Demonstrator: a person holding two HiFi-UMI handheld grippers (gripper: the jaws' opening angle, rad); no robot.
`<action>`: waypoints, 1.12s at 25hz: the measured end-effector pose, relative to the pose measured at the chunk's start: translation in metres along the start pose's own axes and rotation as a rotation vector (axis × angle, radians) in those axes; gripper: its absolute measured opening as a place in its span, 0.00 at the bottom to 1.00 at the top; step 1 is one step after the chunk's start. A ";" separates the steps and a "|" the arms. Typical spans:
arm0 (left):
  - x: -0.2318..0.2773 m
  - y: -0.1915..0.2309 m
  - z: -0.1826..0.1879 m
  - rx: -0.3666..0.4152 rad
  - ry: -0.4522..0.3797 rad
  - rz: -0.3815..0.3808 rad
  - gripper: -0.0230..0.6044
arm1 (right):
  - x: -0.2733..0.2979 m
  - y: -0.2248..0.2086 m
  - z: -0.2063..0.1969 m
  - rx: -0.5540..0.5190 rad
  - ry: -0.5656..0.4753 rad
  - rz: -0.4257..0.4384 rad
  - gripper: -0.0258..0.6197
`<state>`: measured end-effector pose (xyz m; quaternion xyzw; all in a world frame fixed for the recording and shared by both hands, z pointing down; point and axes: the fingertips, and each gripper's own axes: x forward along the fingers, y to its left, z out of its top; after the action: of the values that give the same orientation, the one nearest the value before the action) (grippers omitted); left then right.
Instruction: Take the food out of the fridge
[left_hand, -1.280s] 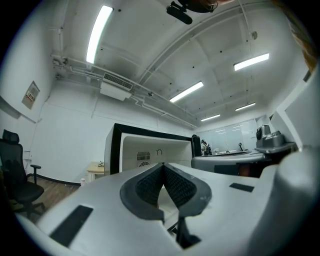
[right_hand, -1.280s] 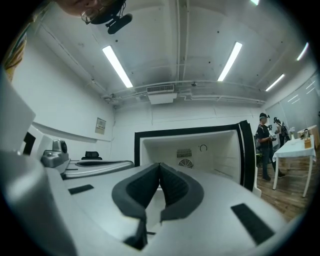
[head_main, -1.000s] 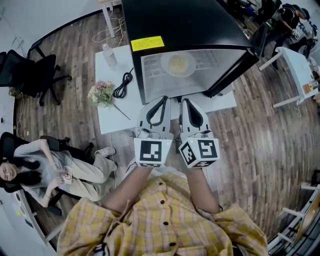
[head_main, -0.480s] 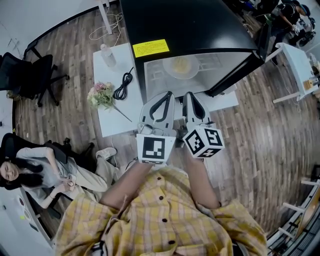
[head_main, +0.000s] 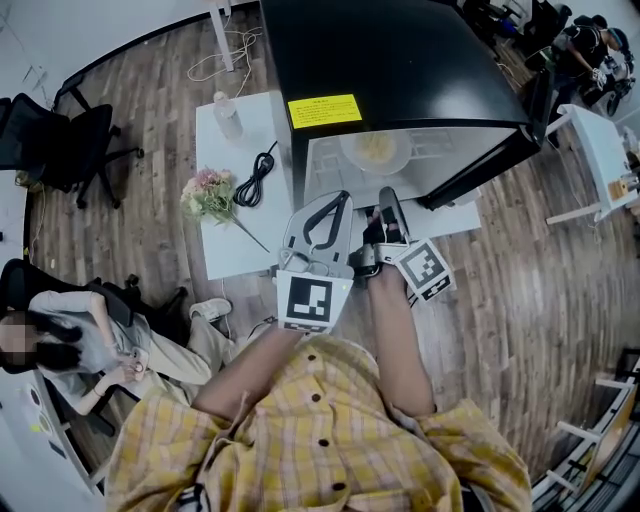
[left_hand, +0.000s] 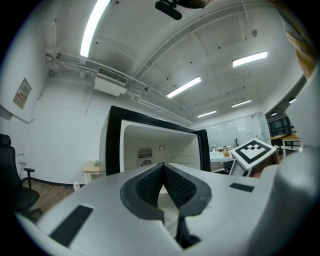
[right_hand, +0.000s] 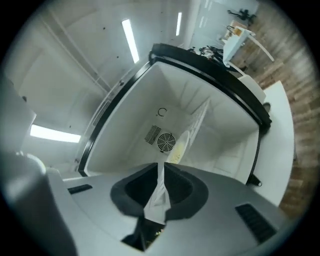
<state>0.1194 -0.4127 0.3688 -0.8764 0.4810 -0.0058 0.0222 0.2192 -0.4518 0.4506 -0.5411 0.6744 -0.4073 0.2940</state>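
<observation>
A black mini fridge (head_main: 400, 70) stands open on a white table (head_main: 235, 245). On its wire shelf lies a white plate of yellow food (head_main: 377, 150), seen edge-on as the plate (right_hand: 180, 142) in the right gripper view. My left gripper (head_main: 340, 198) lies flat just before the opening, its pads meeting at the tip, shut and empty (left_hand: 163, 165). My right gripper (head_main: 388, 193) is beside it, rolled onto its side. Its jaws are opening: a thin slit shows between the pads (right_hand: 161, 170), with nothing in it. Both point level into the white interior (right_hand: 200, 100).
On the table's left part are a bunch of flowers (head_main: 208, 192), a coiled black cable (head_main: 252, 175) and a clear bottle (head_main: 228, 112). A person sits at the lower left (head_main: 90, 340) near office chairs (head_main: 60, 135). Another white table (head_main: 600, 150) stands at the right.
My right gripper has rolled from flat onto its side and dropped a little toward the fridge opening. The left gripper has crept forward slightly and stays shut.
</observation>
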 end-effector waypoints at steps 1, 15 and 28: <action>0.000 0.003 0.001 0.002 -0.002 0.005 0.05 | 0.002 -0.005 0.000 0.064 -0.012 0.002 0.10; -0.002 0.006 0.003 -0.001 0.003 -0.001 0.05 | 0.042 -0.043 -0.006 0.577 -0.039 -0.019 0.24; -0.012 0.012 0.004 0.003 0.002 0.041 0.05 | 0.061 -0.054 0.003 0.607 -0.031 -0.059 0.10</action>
<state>0.1027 -0.4093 0.3648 -0.8664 0.4987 -0.0070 0.0233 0.2333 -0.5161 0.4986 -0.4540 0.5015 -0.5903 0.4405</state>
